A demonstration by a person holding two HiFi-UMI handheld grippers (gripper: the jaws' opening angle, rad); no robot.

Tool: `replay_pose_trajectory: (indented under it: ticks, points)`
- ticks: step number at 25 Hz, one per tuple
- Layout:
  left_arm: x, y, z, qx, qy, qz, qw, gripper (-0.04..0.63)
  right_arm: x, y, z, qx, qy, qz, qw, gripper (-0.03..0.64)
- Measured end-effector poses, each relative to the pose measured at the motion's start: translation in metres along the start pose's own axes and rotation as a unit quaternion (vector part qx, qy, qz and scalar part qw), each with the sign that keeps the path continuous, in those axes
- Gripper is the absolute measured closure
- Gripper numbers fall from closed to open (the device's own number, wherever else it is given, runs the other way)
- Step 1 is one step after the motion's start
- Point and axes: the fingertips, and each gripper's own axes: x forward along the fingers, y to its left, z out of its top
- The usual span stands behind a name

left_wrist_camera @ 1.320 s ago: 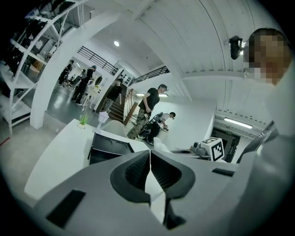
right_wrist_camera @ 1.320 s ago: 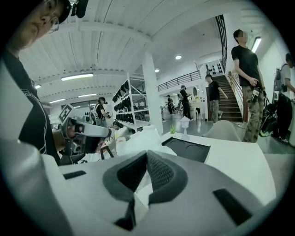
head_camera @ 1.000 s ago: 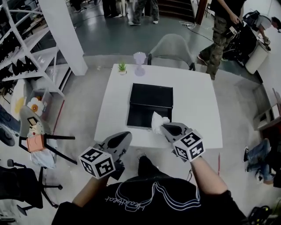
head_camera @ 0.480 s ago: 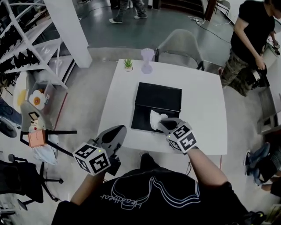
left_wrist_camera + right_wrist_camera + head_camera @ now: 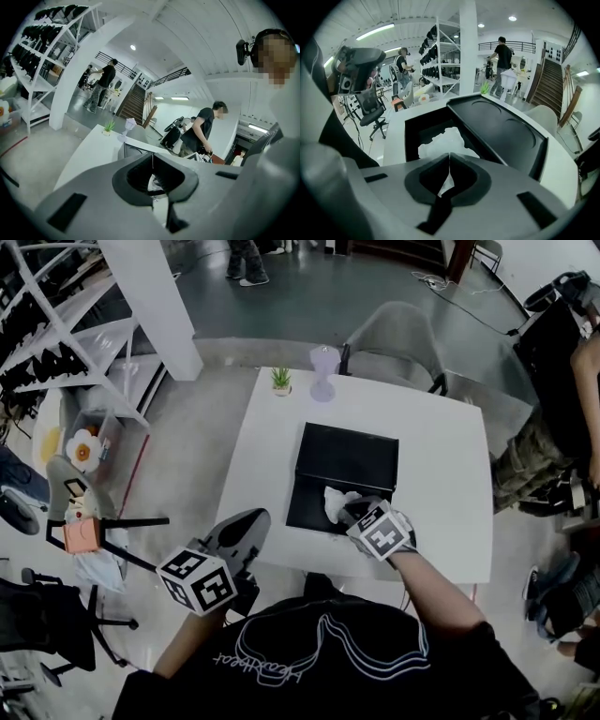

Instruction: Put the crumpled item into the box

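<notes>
Currently: a square white counter (image 5: 253, 456) carries everything. A grey shell chair (image 5: 394, 334) stands at its far edge.

In the middle of the counter is a flat black rectangular box (image 5: 314, 507), open. Its black lid (image 5: 347, 454) is swung back on the far side, and the compartment faces the person.

The right tool (image 5: 349, 510) is over the near right part of the open compartment. Its jaws are closed, pinching a corner of the crumpled white paper wad (image 5: 336, 502). In the right gripper view, a thin sliver of paper sits in the seam of the right tool (image 5: 449, 161). The rest of the wad (image 5: 445, 143) hangs ahead of the jaws, inside the outline of the box (image 5: 410, 136). I can't tell whether it touches the box floor.

The left tool (image 5: 248, 521) is at the counter's near left corner, well apart from the box. In its own view the left tool (image 5: 152, 157) has its jaws together with nothing between them.

On the far edge of the counter, a small green potted plant (image 5: 281, 381) sits just beside a pale lilac stemmed vase (image 5: 323, 371).
</notes>
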Motion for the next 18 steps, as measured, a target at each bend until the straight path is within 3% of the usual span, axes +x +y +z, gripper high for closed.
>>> replay_pose_trajectory:
  ticks: [7,10,14,18]
  points:
    - [0.007,0.004,0.004,-0.004,-0.001,0.001,1.0,0.588,0.012,0.0,-0.006,-0.025,0.045,0.005,0.999,0.6]
    - [0.006,0.005,0.004,-0.005,-0.001,0.0,1.0,0.588,0.011,0.004,-0.005,-0.021,0.048,0.012,0.999,0.542]
    - [0.006,0.005,0.001,-0.008,-0.002,-0.002,1.0,0.588,0.007,0.004,-0.003,-0.01,0.036,0.016,0.999,0.488]
    - [0.008,0.001,-0.002,-0.009,0.0,-0.007,0.9999,0.588,-0.006,0.0,0.004,0.028,-0.007,0.018,0.999,0.457]
